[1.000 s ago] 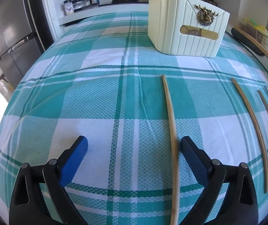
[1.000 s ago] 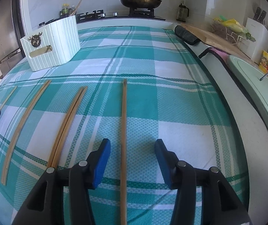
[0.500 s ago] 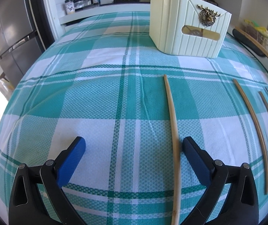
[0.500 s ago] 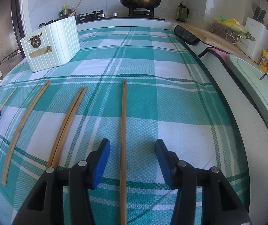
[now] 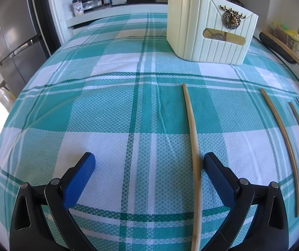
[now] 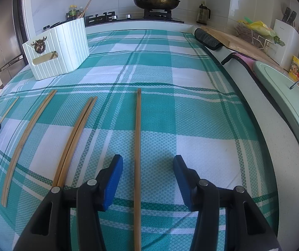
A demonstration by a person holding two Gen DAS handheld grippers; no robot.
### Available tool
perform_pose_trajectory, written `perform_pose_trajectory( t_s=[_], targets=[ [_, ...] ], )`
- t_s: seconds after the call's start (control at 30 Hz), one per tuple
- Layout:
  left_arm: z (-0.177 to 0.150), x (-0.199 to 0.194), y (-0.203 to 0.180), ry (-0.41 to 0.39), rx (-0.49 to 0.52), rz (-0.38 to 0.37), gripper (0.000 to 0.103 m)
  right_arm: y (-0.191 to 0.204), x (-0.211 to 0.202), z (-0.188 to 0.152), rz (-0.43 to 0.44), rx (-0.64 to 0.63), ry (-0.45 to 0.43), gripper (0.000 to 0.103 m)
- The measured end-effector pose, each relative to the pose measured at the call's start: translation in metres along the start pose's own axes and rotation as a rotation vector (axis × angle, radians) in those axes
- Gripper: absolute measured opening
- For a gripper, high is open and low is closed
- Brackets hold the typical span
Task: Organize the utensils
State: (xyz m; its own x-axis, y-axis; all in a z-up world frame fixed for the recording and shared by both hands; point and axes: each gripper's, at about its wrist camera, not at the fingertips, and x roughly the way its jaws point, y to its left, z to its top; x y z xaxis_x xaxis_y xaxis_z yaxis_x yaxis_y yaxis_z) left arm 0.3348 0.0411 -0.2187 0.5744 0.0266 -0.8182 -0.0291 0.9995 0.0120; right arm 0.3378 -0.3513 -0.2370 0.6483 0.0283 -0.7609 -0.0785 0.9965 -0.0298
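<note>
— So what fills both views?

— Mostly a teal and white checked tablecloth (image 5: 111, 108), covering the whole surface. Next in size, a cream ribbed utensil holder (image 5: 210, 31) stands upright at the upper right of the left view, upper left of the right view.

— And the tongs?

— Left gripper (image 5: 149, 167), bottom of its frame: jaws wide apart, gripping nothing. A pale chopstick (image 5: 192, 129) lies flat between them, just beside the right-hand pad.

— The other?

— Right gripper (image 6: 147, 167), bottom centre: jaws about half open, pressing nothing. A darker chopstick (image 6: 138, 138) lies between them, nearer the left-hand pad. More chopsticks (image 6: 77, 138) lie flat on the cloth at left.
</note>
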Motion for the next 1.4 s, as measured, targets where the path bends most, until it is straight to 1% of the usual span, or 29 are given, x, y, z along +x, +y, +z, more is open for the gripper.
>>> perform_pose_trajectory(
  t_s=[0.33, 0.4, 0.47, 0.53, 0.6, 0.7, 0.77, 0.8, 0.83, 0.93, 0.97, 1.0, 1.03, 1.07, 1.1, 1.13, 1.2, 1.27, 1.3, 1.4],
  targets=[
    [0.0, 0.0, 0.0, 0.003, 0.0, -0.003, 0.102, 0.0, 0.0, 0.0, 0.0, 0.001, -0.001, 0.051],
    [0.001, 0.0, 0.0, 0.011, 0.004, -0.013, 0.102, 0.0, 0.0, 0.0, 0.003, 0.002, 0.0, 0.051],
    [0.003, 0.001, 0.001, 0.029, 0.03, -0.033, 0.103, -0.001, 0.0, 0.001, 0.005, 0.003, 0.002, 0.051],
    [0.007, 0.002, 0.002, 0.077, 0.072, -0.067, 0.102, -0.001, -0.001, 0.002, 0.009, -0.001, 0.024, 0.052],
    [0.012, 0.003, 0.002, 0.122, 0.103, -0.094, 0.102, 0.0, -0.001, 0.005, 0.019, -0.029, 0.071, 0.052],
    [0.024, 0.005, 0.001, 0.147, 0.111, -0.131, 0.098, -0.002, 0.001, 0.012, 0.054, -0.061, 0.152, 0.053],
    [0.034, 0.011, -0.004, 0.168, 0.124, -0.142, 0.088, -0.003, 0.007, 0.02, 0.062, -0.075, 0.192, 0.053],
    [0.039, 0.015, -0.009, 0.171, 0.144, -0.126, 0.086, -0.002, 0.01, 0.024, 0.062, -0.081, 0.205, 0.054],
    [0.042, 0.017, -0.012, 0.176, 0.16, -0.114, 0.081, -0.001, 0.013, 0.029, 0.061, -0.091, 0.213, 0.054],
    [0.057, 0.025, -0.023, 0.197, 0.181, -0.117, 0.071, 0.003, 0.028, 0.05, 0.06, -0.112, 0.228, 0.054],
    [0.062, 0.028, -0.026, 0.202, 0.185, -0.112, 0.064, 0.004, 0.033, 0.056, 0.063, -0.107, 0.232, 0.053],
    [0.065, 0.029, -0.029, 0.197, 0.19, -0.108, 0.057, 0.005, 0.039, 0.063, 0.067, -0.101, 0.233, 0.048],
    [0.066, 0.029, -0.03, 0.188, 0.191, -0.112, 0.036, 0.008, 0.046, 0.071, 0.067, -0.103, 0.233, 0.045],
    [0.068, 0.03, -0.031, 0.178, 0.185, -0.123, 0.019, 0.011, 0.049, 0.077, 0.059, -0.114, 0.221, 0.033],
    [0.069, 0.03, -0.033, 0.169, 0.174, -0.131, 0.009, 0.014, 0.053, 0.082, 0.058, -0.118, 0.217, 0.019],
    [0.07, 0.03, -0.032, 0.161, 0.168, -0.132, 0.006, 0.016, 0.058, 0.087, 0.064, -0.112, 0.228, 0.006],
    [0.069, 0.027, -0.032, 0.145, 0.155, -0.142, 0.004, 0.019, 0.061, 0.094, 0.055, -0.09, 0.22, 0.006],
    [0.07, 0.012, -0.025, 0.111, 0.13, -0.167, 0.004, 0.022, 0.054, 0.098, 0.061, -0.074, 0.197, 0.006],
    [0.071, -0.001, -0.021, 0.075, 0.118, -0.179, 0.004, 0.024, 0.045, 0.1, 0.07, -0.061, 0.172, 0.006],
    [0.075, -0.043, -0.009, -0.02, 0.091, -0.22, 0.004, 0.028, -0.003, 0.107, 0.137, -0.026, 0.046, 0.006]
  ],
)
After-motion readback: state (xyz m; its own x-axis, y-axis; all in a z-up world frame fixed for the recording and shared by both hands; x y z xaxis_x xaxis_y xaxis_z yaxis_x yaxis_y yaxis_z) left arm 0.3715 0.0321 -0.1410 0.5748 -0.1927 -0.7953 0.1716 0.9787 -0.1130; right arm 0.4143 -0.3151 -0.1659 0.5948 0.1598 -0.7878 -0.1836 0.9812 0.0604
